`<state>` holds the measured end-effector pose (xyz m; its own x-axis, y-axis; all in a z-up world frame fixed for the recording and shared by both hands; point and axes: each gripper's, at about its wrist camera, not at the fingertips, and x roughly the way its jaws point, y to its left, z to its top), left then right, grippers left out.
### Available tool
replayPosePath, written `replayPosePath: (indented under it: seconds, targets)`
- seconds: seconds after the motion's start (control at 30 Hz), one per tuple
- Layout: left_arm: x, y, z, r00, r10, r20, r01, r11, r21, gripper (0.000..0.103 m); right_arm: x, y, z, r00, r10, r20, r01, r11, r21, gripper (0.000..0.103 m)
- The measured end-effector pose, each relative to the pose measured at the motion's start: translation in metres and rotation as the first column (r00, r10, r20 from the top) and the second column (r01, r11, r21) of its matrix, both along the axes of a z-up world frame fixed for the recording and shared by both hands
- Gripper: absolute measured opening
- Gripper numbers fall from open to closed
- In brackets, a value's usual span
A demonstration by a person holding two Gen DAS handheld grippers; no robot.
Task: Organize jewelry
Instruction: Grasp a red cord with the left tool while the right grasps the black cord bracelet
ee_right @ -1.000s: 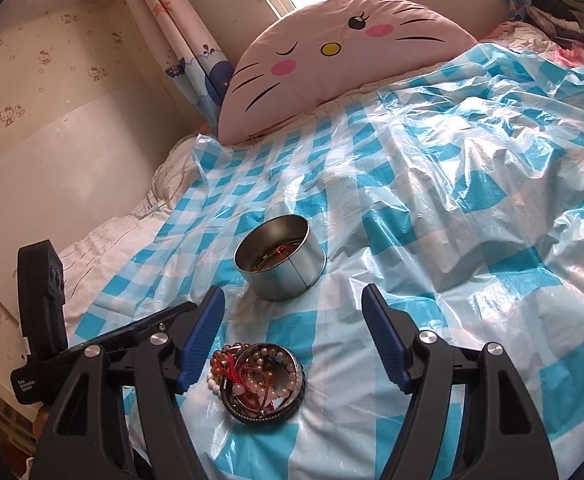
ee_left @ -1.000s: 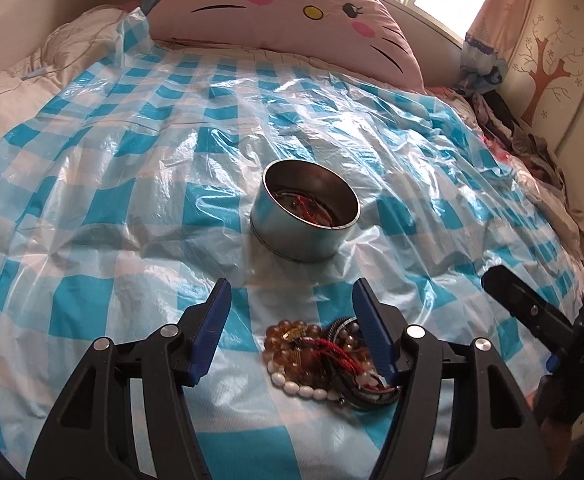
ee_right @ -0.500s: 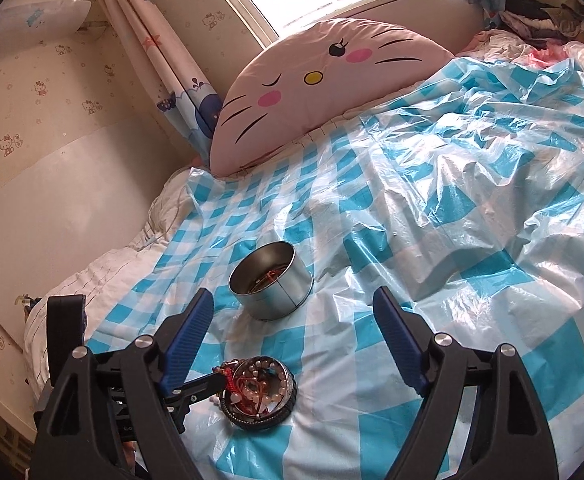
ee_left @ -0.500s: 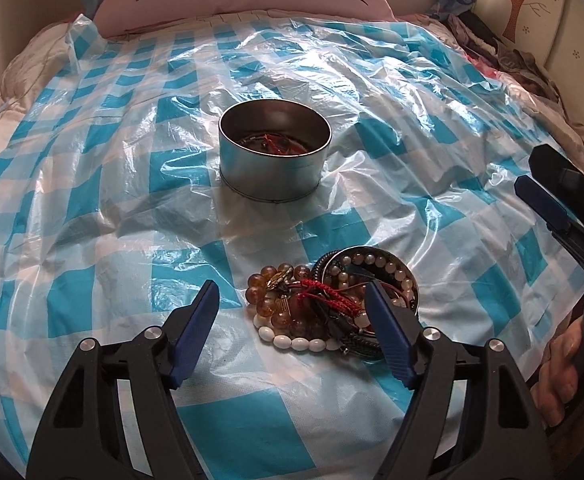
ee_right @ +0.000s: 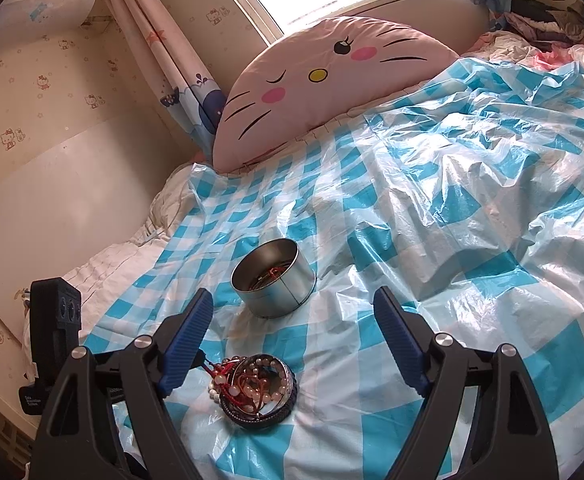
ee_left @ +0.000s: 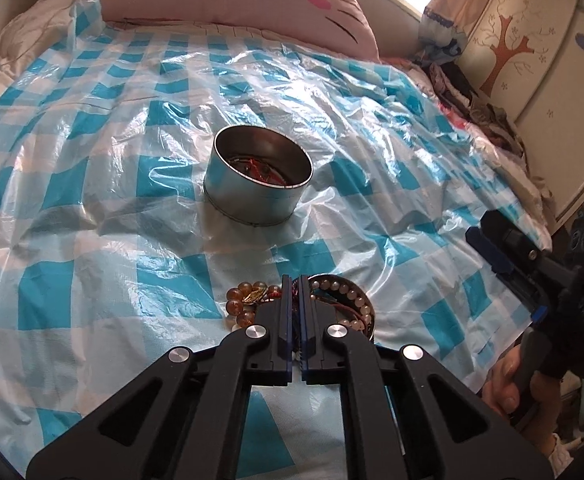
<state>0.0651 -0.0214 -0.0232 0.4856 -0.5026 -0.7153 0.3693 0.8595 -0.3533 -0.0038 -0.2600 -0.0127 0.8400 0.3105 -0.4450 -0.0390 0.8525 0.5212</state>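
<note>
A round metal tin (ee_left: 257, 178) stands open on the checked plastic sheet, with red-corded jewelry inside; it also shows in the right wrist view (ee_right: 273, 282). Nearer lies a dark lid (ee_right: 279, 400) heaped with bead bracelets (ee_left: 243, 300) and red cord. My left gripper (ee_left: 296, 280) is shut over this heap, its tips pinched on the red-corded bracelet (ee_right: 215, 370). My right gripper (ee_right: 292, 320) is open and empty, raised above the sheet between heap and tin; it shows at the right of the left wrist view (ee_left: 496, 252).
A pink cat-face cushion (ee_right: 332, 76) lies at the head of the bed. A blue-and-white checked plastic sheet (ee_right: 472, 200) covers the bed, crinkled. Clothes (ee_left: 472, 96) are piled at the far right edge. Wall and curtain stand to the left.
My left gripper has closed from wide open onto the jewelry heap. My right gripper has stayed open and drawn back slightly.
</note>
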Motion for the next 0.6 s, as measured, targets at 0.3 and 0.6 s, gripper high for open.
replayPosePath:
  seconds: [0.3,0.6]
  targets:
    - [0.0,0.052,0.016,0.992,0.123,0.028,-0.112,0.961,-0.252,0.002,0.003,0.022,0.003,0.989,0.147,-0.017,-0.148,0.987,-0.059,0.079]
    - [0.002,0.061,0.015,0.989,0.144,0.022,-0.134,0.958,-0.254,0.003,0.021,0.079,-0.016,0.905,0.374,-0.204,-0.41,0.895,-0.178,0.027]
